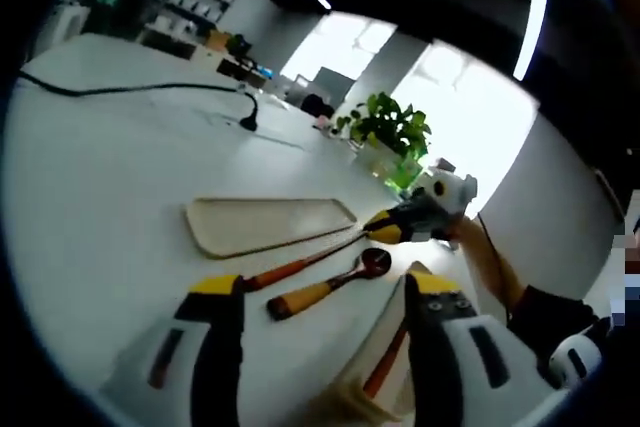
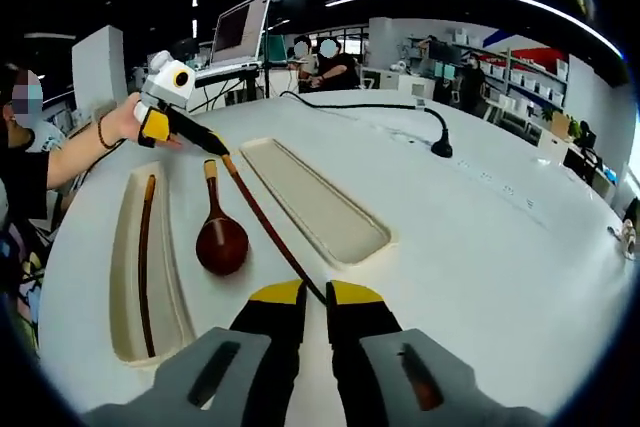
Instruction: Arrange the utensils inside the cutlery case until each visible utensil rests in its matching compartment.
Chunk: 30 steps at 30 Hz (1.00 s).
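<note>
On the white desk (image 2: 480, 237) lie two long, shallow cream trays, one wooden spoon and two dark chopsticks. In the right gripper view the right tongs (image 2: 316, 294) are pressed together on the thin tip of one chopstick (image 2: 265, 217), which runs away from them across the desk between the spoon (image 2: 220, 237) and the bare tray (image 2: 315, 197). Its thicker orange end lies just at the black jaws of the left tongs (image 2: 192, 133), held by a person's hand (image 2: 120, 122) with a band on the wrist. The spoon lies on the desk between the two trays, bowl toward the camera, in neither of them. The other tray (image 2: 120, 277), to its left, holds the second chopstick (image 2: 143, 257) lying lengthwise inside. In the left gripper view the left tongs (image 1: 325, 287) are spread wide with nothing between the pads; the orange end of the pinched chopstick (image 1: 300, 267) lies just beside the yellow tip of one jaw, and the spoon (image 1: 330, 285) lies alongside it. The right tongs (image 1: 385, 229) grip the far end. Beyond the chopstick is the bare tray (image 1: 270, 222); the filled tray (image 1: 360, 387) sits partly behind the nearer jaw. A black cable (image 2: 360, 107) crosses the far desk to a plug (image 2: 441, 147). A leafy green plant (image 1: 390, 127) stands at the desk's far edge, an open laptop (image 2: 240, 27) is behind, and two people sit at the back. Labels on the far shelves are too blurred to read
</note>
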### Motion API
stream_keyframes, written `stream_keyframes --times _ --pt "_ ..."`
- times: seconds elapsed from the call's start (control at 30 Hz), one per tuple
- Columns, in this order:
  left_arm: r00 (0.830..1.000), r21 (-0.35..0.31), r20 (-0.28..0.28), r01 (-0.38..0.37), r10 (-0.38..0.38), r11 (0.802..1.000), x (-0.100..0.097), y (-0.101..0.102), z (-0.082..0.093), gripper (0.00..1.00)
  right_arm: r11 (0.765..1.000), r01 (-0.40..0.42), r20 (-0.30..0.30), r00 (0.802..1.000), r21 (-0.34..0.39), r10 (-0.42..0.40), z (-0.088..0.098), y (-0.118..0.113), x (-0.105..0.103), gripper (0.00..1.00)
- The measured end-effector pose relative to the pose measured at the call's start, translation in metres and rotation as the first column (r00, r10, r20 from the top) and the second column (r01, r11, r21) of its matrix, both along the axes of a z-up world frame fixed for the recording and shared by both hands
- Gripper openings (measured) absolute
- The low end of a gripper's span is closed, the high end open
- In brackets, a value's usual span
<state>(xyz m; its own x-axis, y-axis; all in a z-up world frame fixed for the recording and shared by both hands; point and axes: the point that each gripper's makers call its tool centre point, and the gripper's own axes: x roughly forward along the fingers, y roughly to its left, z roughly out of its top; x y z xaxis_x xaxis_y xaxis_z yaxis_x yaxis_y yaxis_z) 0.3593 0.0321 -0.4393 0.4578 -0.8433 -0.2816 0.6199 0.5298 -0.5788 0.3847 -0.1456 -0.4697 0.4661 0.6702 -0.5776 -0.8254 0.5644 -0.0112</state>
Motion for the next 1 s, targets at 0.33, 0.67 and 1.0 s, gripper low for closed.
stream_keyframes --times 0.33,0.67,1.0 --pt "0.999 0.022 0.028 -0.018 0.017 1.0 0.004 0.002 -0.002 0.65 0.997 -0.017 0.003 1.0 -0.069 0.017 0.001 0.001 0.003 0.15" --pt "1.0 0.007 0.022 -0.021 0.021 1.0 0.005 0.002 0.0 0.66 0.963 -0.069 -0.034 0.998 -0.262 0.062 0.001 0.002 0.001 0.15" --pt "0.999 0.019 0.036 -0.022 0.022 1.0 0.005 0.003 0.0 0.65 0.889 -0.172 0.007 0.981 -0.424 0.193 0.034 0.026 -0.002 0.22"
